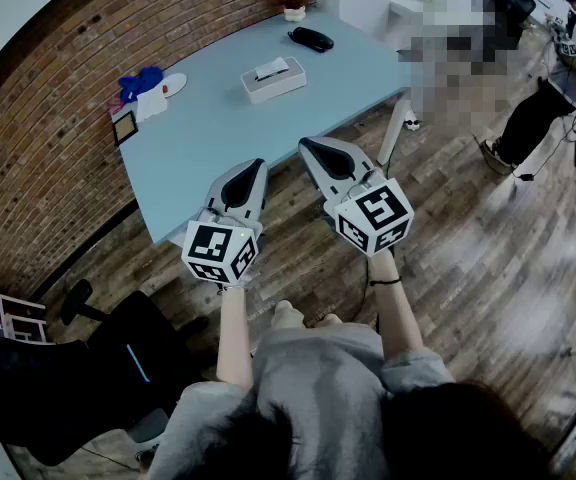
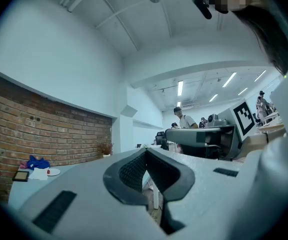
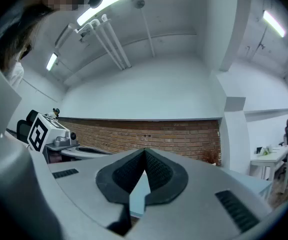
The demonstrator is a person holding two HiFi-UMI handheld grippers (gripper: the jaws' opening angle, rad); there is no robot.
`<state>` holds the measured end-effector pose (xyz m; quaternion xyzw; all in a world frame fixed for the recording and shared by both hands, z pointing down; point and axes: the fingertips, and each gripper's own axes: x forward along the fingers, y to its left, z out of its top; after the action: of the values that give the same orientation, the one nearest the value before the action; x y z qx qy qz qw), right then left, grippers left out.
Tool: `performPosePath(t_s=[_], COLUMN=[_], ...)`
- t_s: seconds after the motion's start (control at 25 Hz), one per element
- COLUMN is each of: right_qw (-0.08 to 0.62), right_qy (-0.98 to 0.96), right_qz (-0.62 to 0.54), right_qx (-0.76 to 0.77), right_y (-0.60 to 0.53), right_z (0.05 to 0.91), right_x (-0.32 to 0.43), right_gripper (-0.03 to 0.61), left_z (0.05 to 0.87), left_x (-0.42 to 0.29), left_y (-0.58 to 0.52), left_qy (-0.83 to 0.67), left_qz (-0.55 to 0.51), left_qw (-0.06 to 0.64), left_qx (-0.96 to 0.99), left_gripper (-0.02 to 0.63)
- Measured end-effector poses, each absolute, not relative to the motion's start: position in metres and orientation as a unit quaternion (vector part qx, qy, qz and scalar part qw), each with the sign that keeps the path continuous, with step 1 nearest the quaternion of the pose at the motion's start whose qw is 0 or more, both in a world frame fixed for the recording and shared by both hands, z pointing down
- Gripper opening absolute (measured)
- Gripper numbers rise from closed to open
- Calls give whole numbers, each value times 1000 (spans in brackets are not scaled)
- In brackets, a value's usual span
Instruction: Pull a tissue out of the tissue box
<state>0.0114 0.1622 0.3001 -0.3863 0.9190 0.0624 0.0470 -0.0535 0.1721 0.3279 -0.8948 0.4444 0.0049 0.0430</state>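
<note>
1. the left gripper and right gripper are held with jaws pressed together, nothing between them.
2. no step is judged done: the tissue box is seen well apart, at 12 o'clock on the table.
3. a tissue is seen poking from its slot, untouched.

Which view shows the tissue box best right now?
The head view: the tissue box sits whole on the blue table, a tissue poking from its slot. The left gripper view and the right gripper view show none of it.
</note>
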Motion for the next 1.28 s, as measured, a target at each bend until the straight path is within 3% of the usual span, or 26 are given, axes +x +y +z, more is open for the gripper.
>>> performPosePath(t_s=[0.8, 1.28], right_qw=[44, 30], right_qy=[929, 922], right_qz=[23, -2], right_qx=[-366, -386], right_y=[128, 35], right_z=[318, 345], right_x=[24, -4], right_gripper=[-2, -2], left_z=[335, 361], left_x=[-32, -61], left_y=[145, 52], left_qy=[446, 434], left_qz=[-7, -6], left_qw=[24, -2], left_qx=[-895, -901], left_gripper=[3, 3])
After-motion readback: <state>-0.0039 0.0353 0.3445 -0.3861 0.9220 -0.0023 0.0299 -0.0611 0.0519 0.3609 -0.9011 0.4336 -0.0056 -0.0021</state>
